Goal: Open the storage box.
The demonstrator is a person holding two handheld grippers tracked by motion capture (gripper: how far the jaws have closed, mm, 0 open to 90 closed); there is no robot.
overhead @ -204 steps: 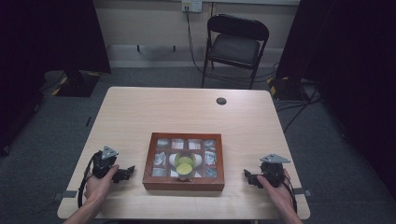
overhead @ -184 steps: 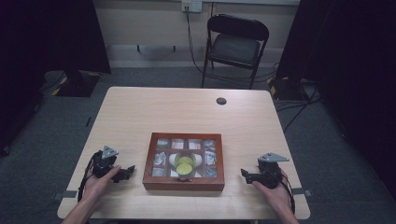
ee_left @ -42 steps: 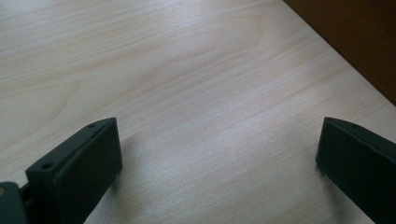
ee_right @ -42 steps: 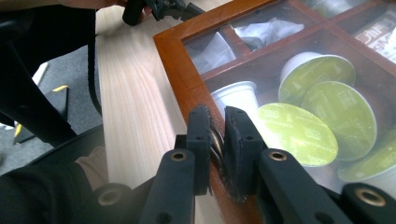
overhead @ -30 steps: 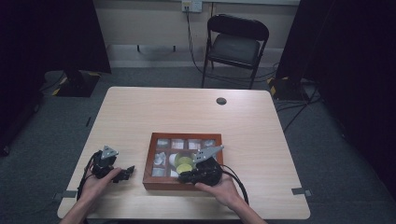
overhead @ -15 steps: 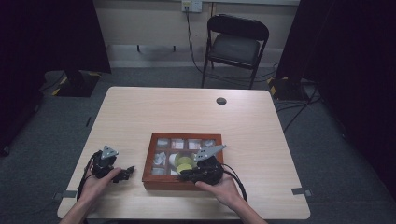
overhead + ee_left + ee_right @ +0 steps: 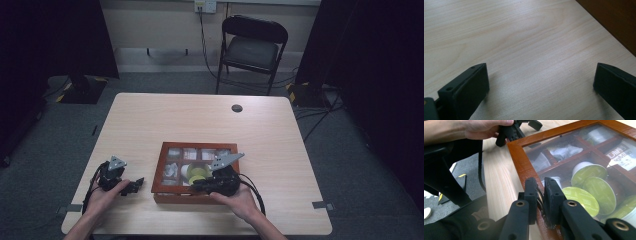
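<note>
A brown wooden box [image 7: 159, 172] with a glass-paned lid lies near the table's front edge. Under the glass are green-topped capsules [image 7: 596, 187] and white packets [image 7: 564, 152] in separate compartments. My right gripper [image 7: 541, 187] is at the box's front rim [image 7: 520, 162], shut on a small brass-coloured clasp [image 7: 540, 198]. From above, the right gripper [image 7: 196, 187] points left along that rim. My left gripper [image 7: 134, 186] rests on the table left of the box. Its jaws stand wide open over bare wood [image 7: 541, 72], and the box's side wall [image 7: 614, 20] is just beyond them.
A small dark round thing [image 7: 237, 108] lies on the far part of the light wooden table [image 7: 210, 125]. A black folding chair [image 7: 252, 47] stands behind the table. Black cables trail from both grippers toward the front edge.
The right hand has come from the table's right side to the box's front rim and closed there. Over the last second it has barely shifted. The left hand has stayed put.
</note>
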